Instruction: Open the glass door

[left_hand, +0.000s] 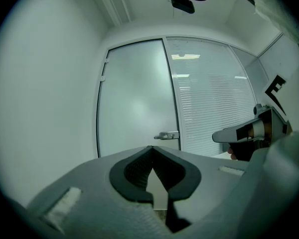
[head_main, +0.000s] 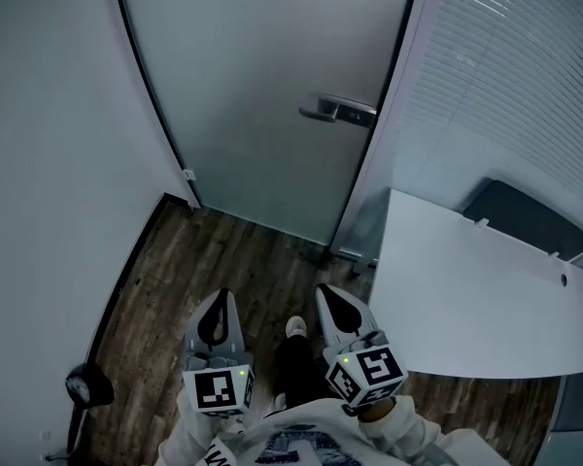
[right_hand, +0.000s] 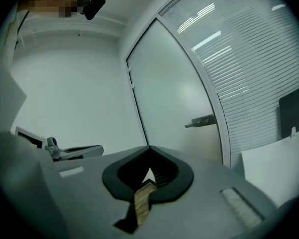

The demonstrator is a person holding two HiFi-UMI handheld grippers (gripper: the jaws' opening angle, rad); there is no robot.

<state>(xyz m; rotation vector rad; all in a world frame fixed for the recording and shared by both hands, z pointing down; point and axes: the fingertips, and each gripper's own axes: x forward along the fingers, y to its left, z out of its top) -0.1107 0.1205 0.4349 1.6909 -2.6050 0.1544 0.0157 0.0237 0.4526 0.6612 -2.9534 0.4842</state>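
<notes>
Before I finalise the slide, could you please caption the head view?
The left gripper and right gripper, jaws shut and empty, side by side facing the closed glass door, lever handle untouched.

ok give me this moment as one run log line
glass door: closed | handle: untouched | left gripper: shut, empty | right gripper: shut, empty

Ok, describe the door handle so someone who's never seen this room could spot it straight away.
The frosted glass door stands straight ahead, between a plain white wall on its left and slatted blinds on its right. On its right edge, beside the blinds, is the handle: a short silver lever pointing left, the only lever on the smooth pane.
</notes>
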